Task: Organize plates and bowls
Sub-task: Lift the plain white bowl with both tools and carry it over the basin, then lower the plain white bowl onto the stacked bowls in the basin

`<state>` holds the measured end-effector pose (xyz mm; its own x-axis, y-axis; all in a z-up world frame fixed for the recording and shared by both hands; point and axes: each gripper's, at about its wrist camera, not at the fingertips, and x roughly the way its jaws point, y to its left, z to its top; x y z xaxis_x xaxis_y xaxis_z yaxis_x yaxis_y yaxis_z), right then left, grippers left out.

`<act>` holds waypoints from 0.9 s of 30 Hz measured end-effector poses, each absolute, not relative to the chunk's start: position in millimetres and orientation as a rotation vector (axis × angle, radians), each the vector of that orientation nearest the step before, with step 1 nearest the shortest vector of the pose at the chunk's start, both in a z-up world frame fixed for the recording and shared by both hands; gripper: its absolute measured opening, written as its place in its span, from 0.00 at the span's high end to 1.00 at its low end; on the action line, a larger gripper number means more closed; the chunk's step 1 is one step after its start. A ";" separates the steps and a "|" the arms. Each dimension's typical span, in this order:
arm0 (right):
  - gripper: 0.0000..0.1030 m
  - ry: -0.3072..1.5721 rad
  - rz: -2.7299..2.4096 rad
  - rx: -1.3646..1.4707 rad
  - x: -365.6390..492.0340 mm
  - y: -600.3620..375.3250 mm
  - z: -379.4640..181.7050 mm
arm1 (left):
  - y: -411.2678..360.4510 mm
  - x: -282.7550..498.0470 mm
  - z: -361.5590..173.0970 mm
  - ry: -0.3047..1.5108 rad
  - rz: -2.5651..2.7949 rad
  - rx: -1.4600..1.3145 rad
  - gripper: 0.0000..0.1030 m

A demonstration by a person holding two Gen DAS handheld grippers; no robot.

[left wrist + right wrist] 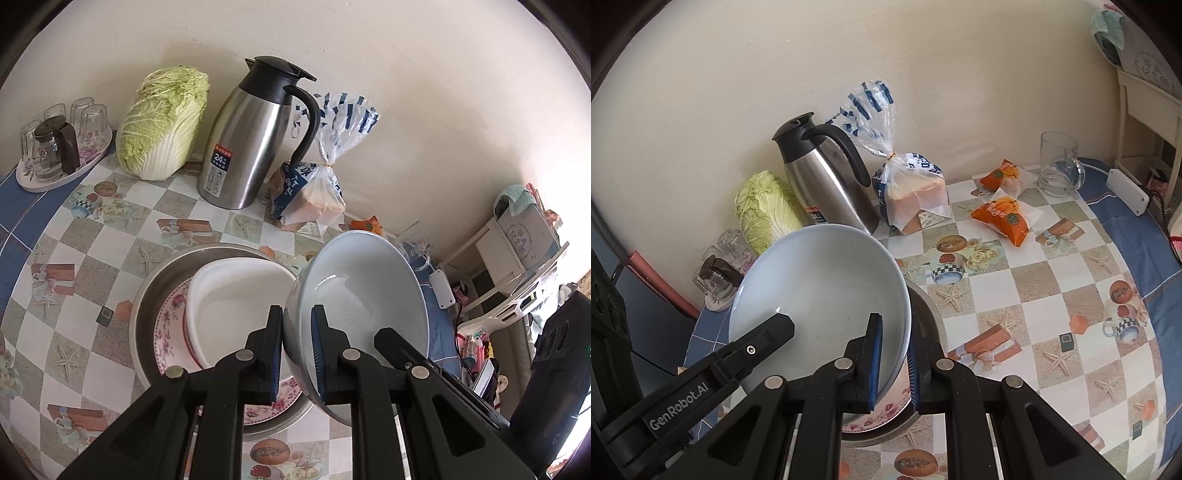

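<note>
I hold a pale blue bowl (362,288) tilted in the air with both grippers. My left gripper (297,347) is shut on its left rim, and the right gripper's finger (391,343) shows at the opposite rim. In the right wrist view, my right gripper (894,362) is shut on the right rim of the blue bowl (820,280), and the left gripper's finger (764,336) lies across its inside. Below and to the left stands a metal basin (147,295) with a floral plate (168,332) and a white bowl (236,295) in it.
Against the wall stand a steel thermos jug (251,147), a cabbage (162,122), a bread bag (317,192) and a tray of glasses (62,147). Two orange snack packs (1004,214), a glass mug (1058,166) and a white power strip (1128,192) lie at the right.
</note>
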<state>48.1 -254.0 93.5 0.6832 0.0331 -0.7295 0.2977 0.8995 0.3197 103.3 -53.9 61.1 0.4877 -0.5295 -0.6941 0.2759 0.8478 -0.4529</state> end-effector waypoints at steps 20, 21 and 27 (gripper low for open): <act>0.87 0.853 -0.097 0.374 78.6 -194.4 77.9 | 3.1 124.7 37.0 0.980 -0.440 -0.412 0.85; 0.87 0.855 -0.098 0.371 79.2 -193.4 77.5 | 2.9 125.2 35.9 0.982 -0.439 -0.411 0.85; 0.87 0.868 -0.108 0.365 82.3 -193.8 72.8 | -1.0 128.0 30.4 0.995 -0.441 -0.403 0.85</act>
